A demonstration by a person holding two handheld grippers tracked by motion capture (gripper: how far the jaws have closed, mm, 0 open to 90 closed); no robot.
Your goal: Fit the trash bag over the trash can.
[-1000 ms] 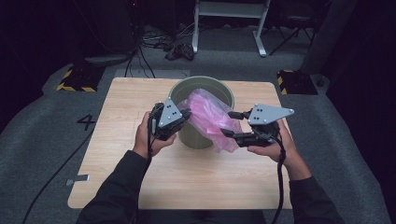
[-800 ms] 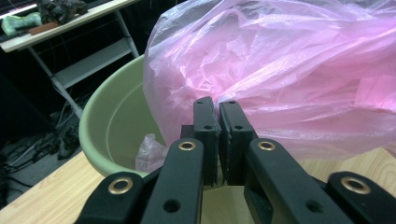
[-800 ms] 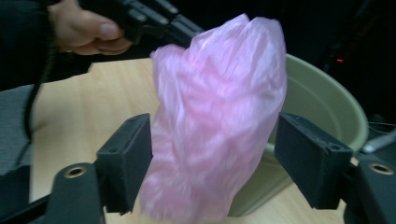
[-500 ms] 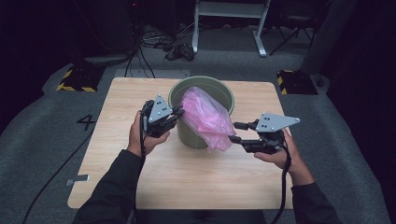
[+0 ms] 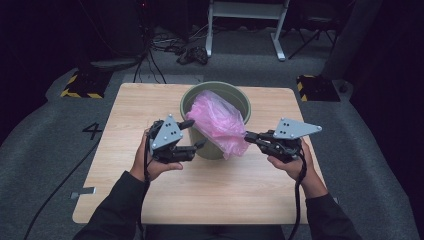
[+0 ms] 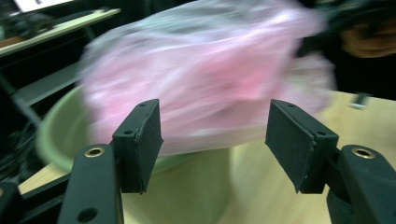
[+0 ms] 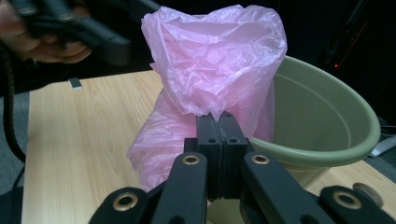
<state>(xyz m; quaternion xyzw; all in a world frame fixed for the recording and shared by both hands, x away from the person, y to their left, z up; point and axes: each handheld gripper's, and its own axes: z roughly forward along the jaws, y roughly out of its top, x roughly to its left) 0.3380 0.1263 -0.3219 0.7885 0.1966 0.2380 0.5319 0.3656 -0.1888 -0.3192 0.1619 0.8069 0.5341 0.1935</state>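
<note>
Right tool is clamped on a fold of the pink plastic bag; its jaws have just been closing, film pinched between them. Left tool has just been opening and now stands wide, nothing in it, bag ahead of its pads.

Bag sits half in the green bucket on the surface, draped over the near rim, tail hanging outside.

Risks as we see them:
- single thin pinch: any pull and the film slips or tears
- bucket is light, so a sideways tug could drag or tip it
- left tool could close on bunched layers instead of one edge, so the mouth won't spread
</note>
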